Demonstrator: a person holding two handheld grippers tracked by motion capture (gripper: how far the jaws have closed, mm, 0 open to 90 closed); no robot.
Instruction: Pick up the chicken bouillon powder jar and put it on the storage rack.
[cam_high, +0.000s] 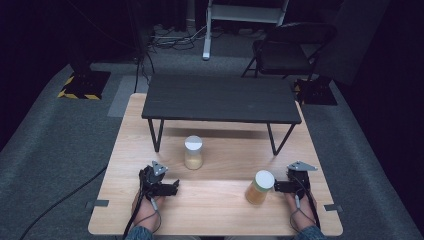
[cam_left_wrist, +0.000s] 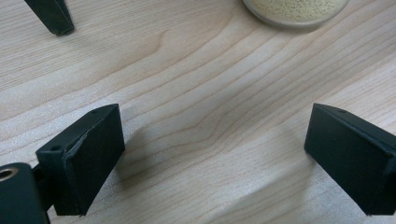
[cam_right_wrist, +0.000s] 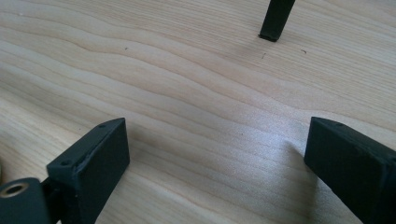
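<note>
Two clear jars of yellowish grains with white lids stand on the wooden table (cam_high: 220, 210). One jar (cam_high: 193, 152) is mid-table, just in front of a low black shelf (cam_high: 220, 97); its base (cam_left_wrist: 296, 10) lies ahead of my left gripper. The other jar (cam_high: 260, 187) stands close beside my right gripper (cam_high: 295, 181), on its left. My left gripper (cam_high: 159, 181) rests low near the table's front left. Both grippers are open, with bare wood between the left jaws (cam_left_wrist: 215, 130) and the right jaws (cam_right_wrist: 217, 140).
The black shelf stands on thin metal legs; one leg foot (cam_left_wrist: 51, 17) is ahead of my left gripper and another (cam_right_wrist: 277, 18) ahead of my right. A folding chair (cam_high: 290, 50) and cables lie on the floor beyond the table.
</note>
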